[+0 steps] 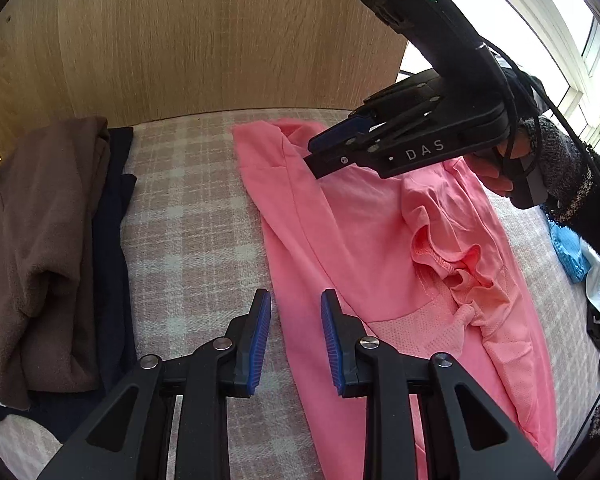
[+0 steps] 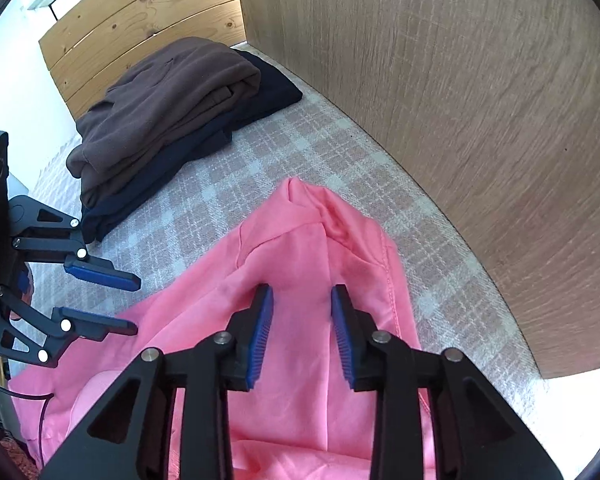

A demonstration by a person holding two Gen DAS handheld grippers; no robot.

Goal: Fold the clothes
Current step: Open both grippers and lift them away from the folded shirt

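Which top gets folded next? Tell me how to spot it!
Look at the checked blanket by the wooden wall. In the middle, under both open grippers, lies the pink top, spread out and crumpled. The brown top and navy one are already stacked, folded, to its left.

Bedroom: plaid bedcover (image 1: 192, 216), wooden headboard (image 2: 140, 20), window (image 1: 560, 40).

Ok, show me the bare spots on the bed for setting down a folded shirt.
Free: the checked blanket strip between the brown-and-navy folded pile and the pink shirt. Also a thin band along the wooden panel. Crowded: right of the shirt, where other clothes lie.
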